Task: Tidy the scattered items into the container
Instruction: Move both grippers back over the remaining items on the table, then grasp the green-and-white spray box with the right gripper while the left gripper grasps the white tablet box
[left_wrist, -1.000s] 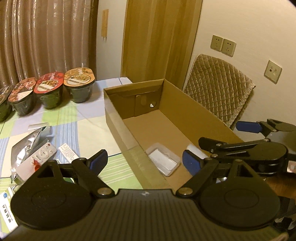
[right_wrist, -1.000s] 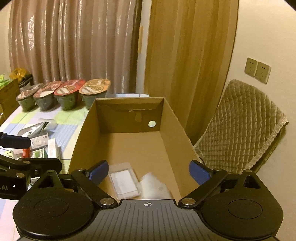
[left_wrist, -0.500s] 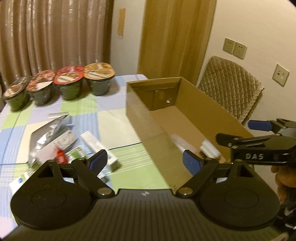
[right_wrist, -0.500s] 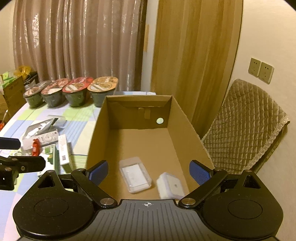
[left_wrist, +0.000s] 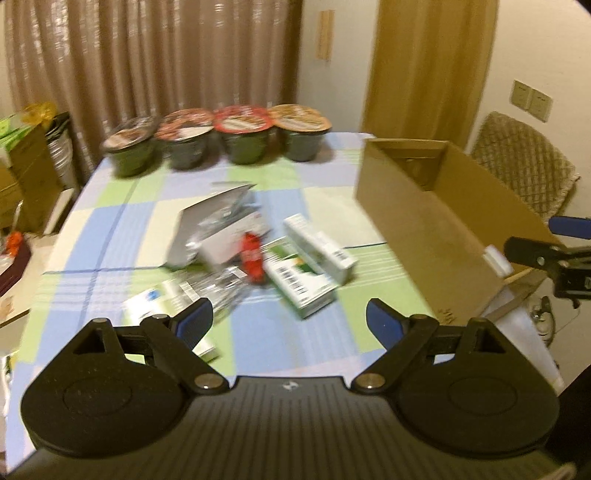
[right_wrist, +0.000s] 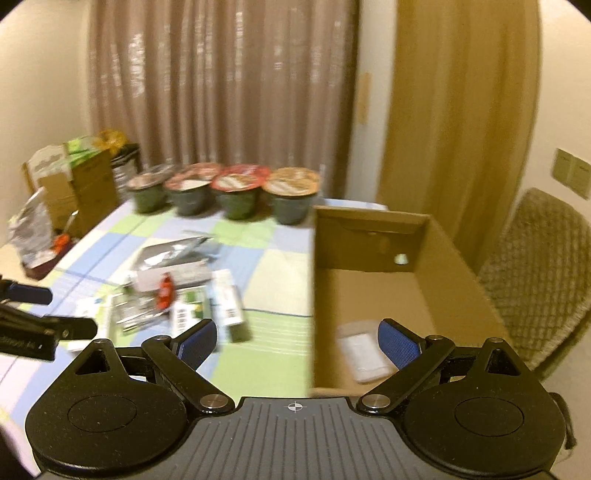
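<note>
The open cardboard box (left_wrist: 424, 218) (right_wrist: 373, 295) stands on the right of the checked table. A clear plastic case (right_wrist: 364, 352) lies on its floor. Scattered left of it are a silver foil pouch (left_wrist: 210, 218) (right_wrist: 166, 254), a small red item (left_wrist: 253, 254) (right_wrist: 165, 291), a green-and-white carton (left_wrist: 303, 284) and a long white carton (left_wrist: 319, 247) (right_wrist: 229, 299). My left gripper (left_wrist: 290, 325) hangs open and empty over the table, short of the cartons. My right gripper (right_wrist: 297, 341) is open and empty by the box's near left wall. Both views are motion-blurred.
Several lidded noodle bowls (left_wrist: 240, 136) (right_wrist: 236, 192) line the table's far edge before a curtain. A quilted chair (right_wrist: 543, 266) stands right of the box. Boxes and clutter (right_wrist: 74, 184) sit off the table's left side. Flat packets (left_wrist: 162, 299) lie near the left gripper.
Both grippers have swung left, away from the box interior and toward the scattered items. The pile now sits centred ahead of the left gripper. Both stayed open.
</note>
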